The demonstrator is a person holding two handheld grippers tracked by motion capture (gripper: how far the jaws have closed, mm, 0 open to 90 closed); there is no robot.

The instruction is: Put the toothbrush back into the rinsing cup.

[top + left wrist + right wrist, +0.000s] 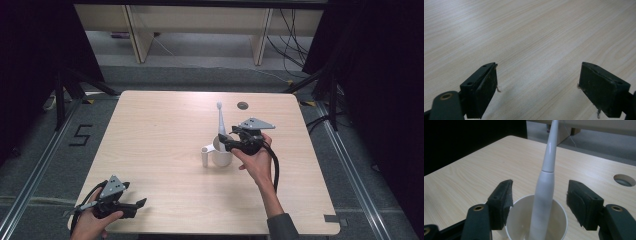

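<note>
- High view counts one white toothbrush (pixel 220 125), one white cup (pixel 222 156), one small white tube (pixel 204 156) and two grippers on one pale wooden table (pixel 150 130).
- The toothbrush stands in the cup a little right of the table's centre, leaning slightly, its head up and toward the far side.
- The tube stands upright just left of the cup; whether the two touch is too small to tell.
- The right gripper (pixel 227 142) sits at the cup's right rim, held by one hand (pixel 257 162); its grey three-cornered plate hides part of the body.
- Right gripper view shows the right gripper's (pixel 539 200) jaws spread either side of the toothbrush's (pixel 545 187) handle, the pads (pixel 505 200) clear of it and pinching nothing.
- The cup's (pixel 559 212) near rim is cut off at the bottom of that view, and the brush head runs out of the top edge.
- The left gripper (pixel 140 204) rests at the near left corner, well apart from the cup, in the other hand (pixel 92 222), which is cut off by the bottom edge.
- Left gripper view shows the left gripper's (pixel 537 82) jaws wide apart over bare table (pixel 529 37), with nothing between them.
- The toothbrush is smooth, glossy plastic, thick at the handle and tapering to a thin neck.
- The cup is a plain round shape with a thin rim.
- The jaw pads are flat, matt black blocks with frayed edges.
- One round cable hole (pixel 242 105) lies near the table's far edge.
</note>
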